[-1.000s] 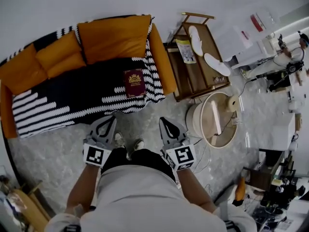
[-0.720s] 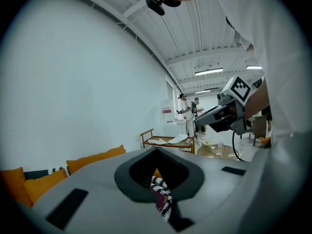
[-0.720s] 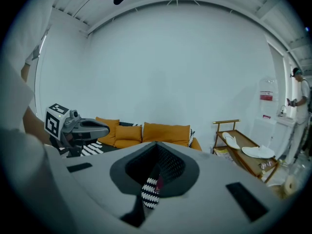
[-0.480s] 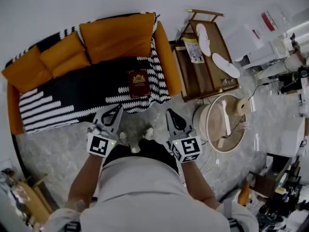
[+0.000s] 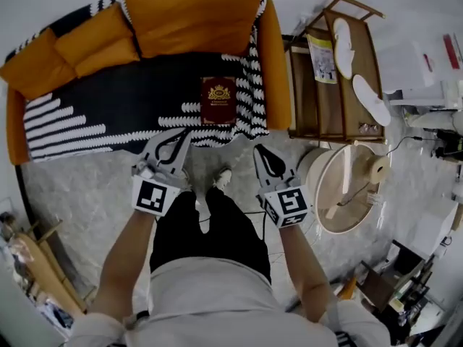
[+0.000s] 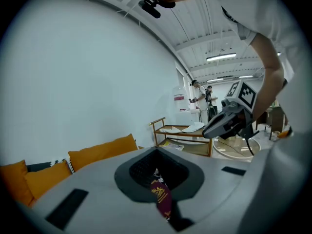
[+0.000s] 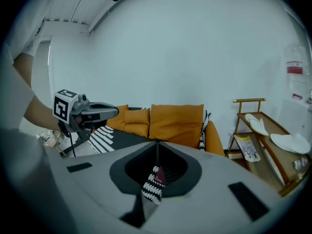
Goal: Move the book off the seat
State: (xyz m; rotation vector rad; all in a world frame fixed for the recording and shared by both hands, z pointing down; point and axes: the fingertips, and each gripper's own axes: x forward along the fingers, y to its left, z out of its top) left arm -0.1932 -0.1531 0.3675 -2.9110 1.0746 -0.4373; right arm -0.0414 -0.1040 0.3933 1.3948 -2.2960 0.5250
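A maroon book [image 5: 219, 100] with a gold crest lies flat on the black-and-white blanket [image 5: 94, 118] that covers the orange sofa's seat, near its right end. My left gripper [image 5: 187, 131] is shut and empty; its tips hang over the seat's front edge, a little short of the book and to its left. My right gripper [image 5: 257, 149] is also shut and empty, over the floor just in front of the sofa and right of the book. In the left gripper view the book [image 6: 161, 199] shows through the slit of the jaws. The right gripper view shows a corner of the book [image 7: 159, 179] the same way.
Orange cushions [image 5: 192, 16] line the sofa's back. A wooden rack [image 5: 304, 85] with white slippers [image 5: 370, 101] and a magazine stands right of the sofa. A round wooden tub [image 5: 340, 186] with a cable sits in front of it. The person's feet [image 5: 210, 186] stand on the marbled floor.
The person has stepped closer to the sofa. Both grippers have moved forward and down towards the seat's front edge. Both have stayed shut, and the book has not moved.
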